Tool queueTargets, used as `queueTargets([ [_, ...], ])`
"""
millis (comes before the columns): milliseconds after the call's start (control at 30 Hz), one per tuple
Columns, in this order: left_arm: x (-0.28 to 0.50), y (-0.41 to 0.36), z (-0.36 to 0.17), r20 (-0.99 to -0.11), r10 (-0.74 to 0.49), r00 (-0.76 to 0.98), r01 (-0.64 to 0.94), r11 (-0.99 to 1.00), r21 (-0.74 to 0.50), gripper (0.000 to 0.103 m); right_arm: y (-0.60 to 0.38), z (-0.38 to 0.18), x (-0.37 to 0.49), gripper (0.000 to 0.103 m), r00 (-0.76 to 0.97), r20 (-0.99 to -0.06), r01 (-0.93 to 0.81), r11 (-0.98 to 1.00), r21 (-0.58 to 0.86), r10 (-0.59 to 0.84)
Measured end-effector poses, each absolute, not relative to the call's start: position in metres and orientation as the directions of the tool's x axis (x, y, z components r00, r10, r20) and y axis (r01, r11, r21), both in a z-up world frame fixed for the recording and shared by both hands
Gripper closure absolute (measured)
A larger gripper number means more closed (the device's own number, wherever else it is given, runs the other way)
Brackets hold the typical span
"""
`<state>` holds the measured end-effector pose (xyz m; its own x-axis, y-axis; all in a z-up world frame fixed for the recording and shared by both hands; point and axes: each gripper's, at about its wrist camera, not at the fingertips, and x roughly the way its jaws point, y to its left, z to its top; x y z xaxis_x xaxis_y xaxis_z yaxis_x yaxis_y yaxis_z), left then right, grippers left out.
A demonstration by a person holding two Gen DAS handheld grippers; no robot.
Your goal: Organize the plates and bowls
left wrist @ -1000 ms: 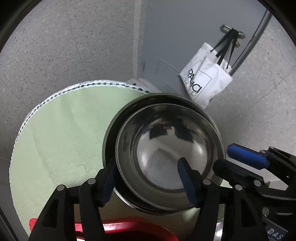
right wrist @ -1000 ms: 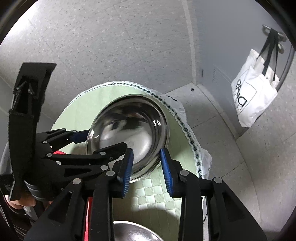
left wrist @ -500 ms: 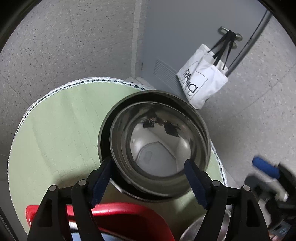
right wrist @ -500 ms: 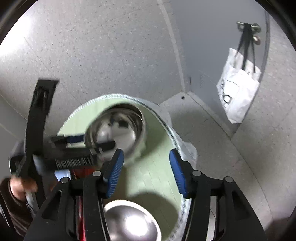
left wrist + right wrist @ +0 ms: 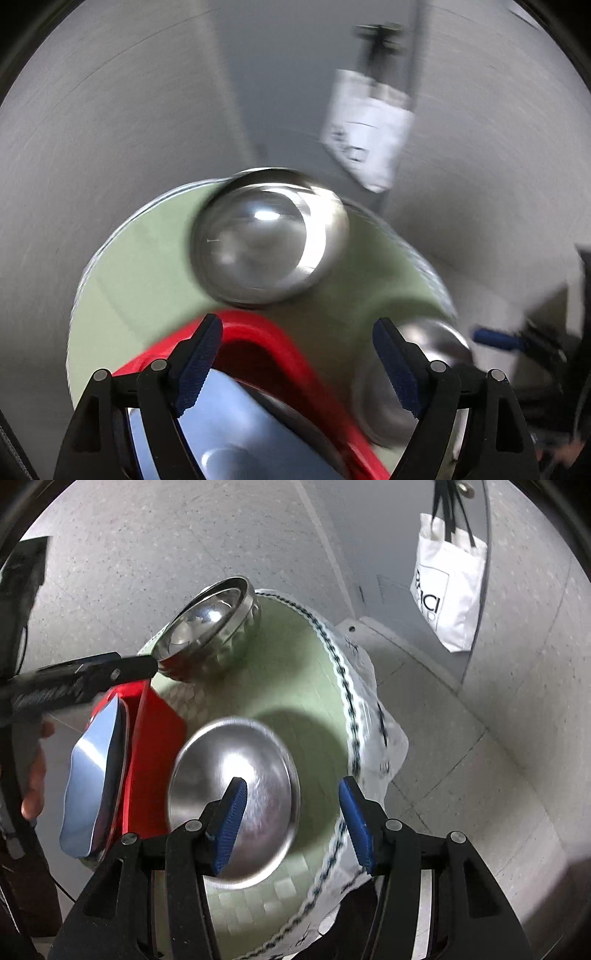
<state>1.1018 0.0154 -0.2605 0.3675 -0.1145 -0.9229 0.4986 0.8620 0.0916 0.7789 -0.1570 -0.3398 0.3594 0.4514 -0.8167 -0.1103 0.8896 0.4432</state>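
Note:
A stack of steel bowls (image 5: 266, 247) stands at the far side of the round green table (image 5: 140, 280); it also shows in the right wrist view (image 5: 210, 627). My left gripper (image 5: 295, 365) is open and empty, pulled back over a red rack (image 5: 280, 354) that holds a blue plate (image 5: 229, 435). An upside-down steel bowl (image 5: 236, 790) lies near the table's front; it also shows in the left wrist view (image 5: 399, 384). My right gripper (image 5: 291, 827) is open just above it, its left pad (image 5: 231, 823) over the bowl. The left view is blurred.
A white tote bag (image 5: 447, 590) hangs on a door handle beyond the table. A white patterned cloth (image 5: 373, 716) hangs over the table's right edge. The red rack (image 5: 147, 738) stands at the left of the table. Grey speckled floor surrounds the table.
My left gripper opened, let go of the bowl stack and drew back over the red rack. My right gripper opened and moved back and down over the upside-down bowl.

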Motion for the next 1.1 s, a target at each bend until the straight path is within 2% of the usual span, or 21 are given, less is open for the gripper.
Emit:
queueTargets([
  [133, 1.082, -0.008, -0.273, -0.937, -0.083, 0.34, 0.579, 0.803, 0.139, 0.023, -0.159, -0.346, 0.769, 0.053, 0.357, -0.802, -0.097, 0.873, 0.477, 0.478],
  [233, 1.083, -0.023, -0.29, -0.955, -0.077, 0.287, 0.61, 0.783, 0.121, 0.025, -0.159, -0.352, 0.768, 0.065, 0.343, -0.792, -0.09, 0.857, 0.507, 0.505],
  [300, 1.091, -0.03, -0.299, -0.963, -0.04, 0.265, 0.613, 0.779, 0.136, 0.037, -0.16, -0.36, 0.767, 0.081, 0.33, -0.782, -0.071, 0.84, 0.538, 0.529],
  [333, 1.092, -0.032, -0.303, -0.965, -0.026, 0.261, 0.619, 0.771, 0.147, 0.038, -0.162, -0.363, 0.766, 0.084, 0.324, -0.78, -0.063, 0.835, 0.547, 0.536],
  [400, 1.093, -0.038, -0.31, -0.971, -0.01, 0.239, 0.63, 0.763, 0.147, 0.049, -0.165, -0.37, 0.766, 0.089, 0.317, -0.763, -0.049, 0.813, 0.58, 0.564],
  [467, 1.091, -0.043, -0.314, -0.973, -0.019, 0.232, 0.643, 0.753, 0.138, 0.053, -0.169, -0.375, 0.765, 0.092, 0.314, -0.758, -0.032, 0.804, 0.593, 0.572],
  [500, 1.092, -0.044, -0.314, -0.978, -0.043, 0.205, 0.657, 0.747, 0.105, 0.066, -0.173, -0.377, 0.765, 0.092, 0.318, -0.747, -0.02, 0.792, 0.611, 0.584],
  [567, 1.093, -0.046, -0.316, -0.984, -0.081, 0.156, 0.665, 0.745, 0.044, 0.083, -0.178, -0.381, 0.766, 0.092, 0.318, -0.727, 0.003, 0.766, 0.643, 0.609],
  [800, 1.105, -0.042, -0.296, -0.967, -0.139, 0.216, 0.644, 0.765, 0.034, 0.085, -0.185, -0.367, 0.776, 0.093, 0.351, -0.715, -0.011, 0.766, 0.643, 0.605],
  [1100, 1.155, 0.016, -0.238, -0.896, -0.208, 0.393, 0.476, 0.879, 0.004, 0.085, -0.168, -0.288, 0.851, 0.093, 0.432, -0.679, -0.18, 0.795, 0.58, 0.593],
])
